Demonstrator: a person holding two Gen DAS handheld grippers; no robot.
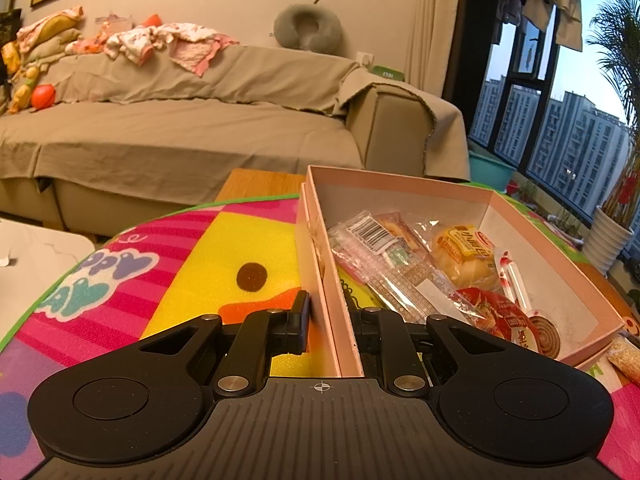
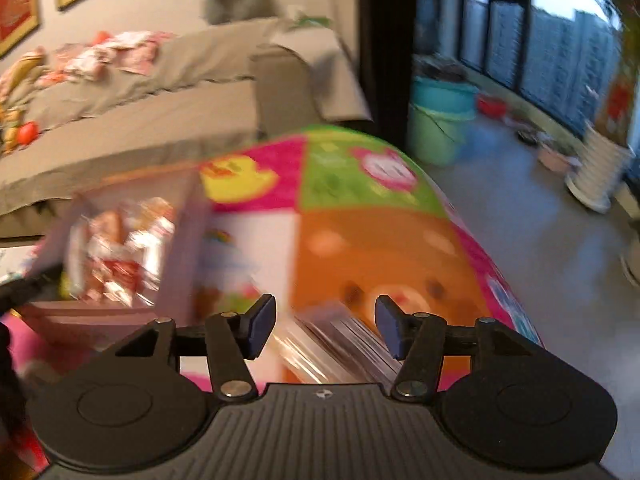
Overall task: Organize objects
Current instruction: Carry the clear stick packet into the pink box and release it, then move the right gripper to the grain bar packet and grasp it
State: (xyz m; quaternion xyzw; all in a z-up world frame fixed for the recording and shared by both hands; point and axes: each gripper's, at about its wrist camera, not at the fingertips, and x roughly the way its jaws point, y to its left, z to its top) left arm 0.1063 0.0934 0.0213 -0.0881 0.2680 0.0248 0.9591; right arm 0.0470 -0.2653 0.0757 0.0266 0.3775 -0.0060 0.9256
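Left wrist view: the left gripper (image 1: 326, 322) straddles the near left wall of the pink cardboard box (image 1: 552, 260), one finger outside on the play mat (image 1: 192, 264) and the other inside the box; the fingers are clamped on that wall. The box rests on the mat and holds wrapped snacks: a clear packet with a barcode label (image 1: 370, 234) at the left, a yellow wrapped cake (image 1: 466, 256) near the middle, a red snack packet (image 1: 504, 316) at the near right, and a small tube-like packet (image 1: 510, 276) against the right wall. A grainy packet (image 1: 626, 356) lies on the mat just beyond the box's near right corner. Behind the mat stands a sofa (image 1: 180, 120) under a tan cover, with heaped clothes (image 1: 160, 40) along its backrest, a grey neck pillow (image 1: 306, 26) on top and an orange ball (image 1: 43, 96) at the far left. A window (image 1: 560, 100) fills the right side.

Right wrist view (heavily motion-blurred): the right gripper (image 2: 326, 326) hovers over the mat's orange panel with its fingers apart and nothing clamped. Between and just beyond the fingers lies a blurred, streaked flat object (image 2: 340, 344); its identity cannot be told. The pink box appears at the left, well apart from this gripper. Two green buckets (image 2: 438, 120) stand on the floor beyond the mat's far edge, and a white ribbed planter (image 2: 600, 168) stands at the right.
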